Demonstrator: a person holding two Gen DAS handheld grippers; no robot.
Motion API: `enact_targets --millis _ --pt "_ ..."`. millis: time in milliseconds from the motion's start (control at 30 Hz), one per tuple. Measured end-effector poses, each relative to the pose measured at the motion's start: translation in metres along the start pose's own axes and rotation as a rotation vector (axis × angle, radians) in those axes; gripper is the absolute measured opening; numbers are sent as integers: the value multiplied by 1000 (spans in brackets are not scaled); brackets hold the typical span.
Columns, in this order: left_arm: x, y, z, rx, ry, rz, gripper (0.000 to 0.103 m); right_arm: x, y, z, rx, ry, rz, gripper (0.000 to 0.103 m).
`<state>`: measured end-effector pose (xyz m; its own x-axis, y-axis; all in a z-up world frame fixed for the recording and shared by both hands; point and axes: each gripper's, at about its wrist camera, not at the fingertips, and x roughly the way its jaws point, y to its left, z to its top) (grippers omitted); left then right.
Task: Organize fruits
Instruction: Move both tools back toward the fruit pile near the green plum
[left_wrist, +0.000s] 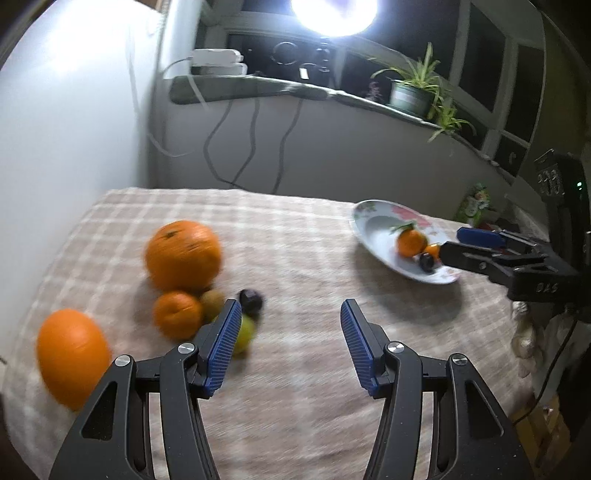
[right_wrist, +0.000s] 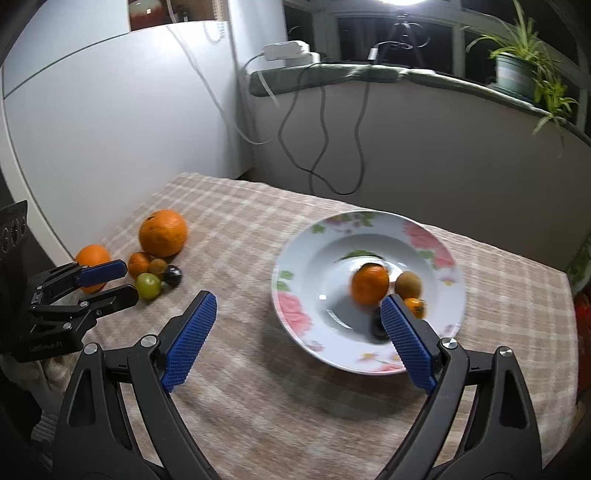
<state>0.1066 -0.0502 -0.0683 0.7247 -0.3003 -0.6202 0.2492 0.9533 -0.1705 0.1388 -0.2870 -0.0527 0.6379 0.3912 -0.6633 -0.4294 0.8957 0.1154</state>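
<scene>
Right tool empty, plate level

Beige-and-white checked tablecloth on the table, white fridge-like cabinet at left, grey curved wall under a dark green stone sill with potted spider plant, black dangling cables, dark windows, glaring round lamp.

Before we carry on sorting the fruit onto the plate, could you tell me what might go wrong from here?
1. The loose fruits lie bunched: closing the left tool on the green fruit may nudge the dark fruit or small orange into rolling.
2. The plate is shallow and already holds several round fruits; another dropped in could knock one over the rim.
</scene>
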Motion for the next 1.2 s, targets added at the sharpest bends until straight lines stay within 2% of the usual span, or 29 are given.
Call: enact_targets --millis 233,400,500,800,1067,1200 --pt "-4 27 -13 -60 15 30 55 10 26 5 -53 6 53 93" --pt "2 30 -17 -70 36 21 43 25 46 10 -91 21 106 93" --pt "6 31 -19 -72 48 11 39 34 56 13 -106 35 137 93" --pt "16 34 -17 -79 68 14 39 70 73 24 -69 98 262 92" --pt "25 31 -16 -51 79 31 39 103 82 30 -22 174 333 67" --pt "31 29 -14 -30 82 53 39 117 84 32 1 206 358 59"
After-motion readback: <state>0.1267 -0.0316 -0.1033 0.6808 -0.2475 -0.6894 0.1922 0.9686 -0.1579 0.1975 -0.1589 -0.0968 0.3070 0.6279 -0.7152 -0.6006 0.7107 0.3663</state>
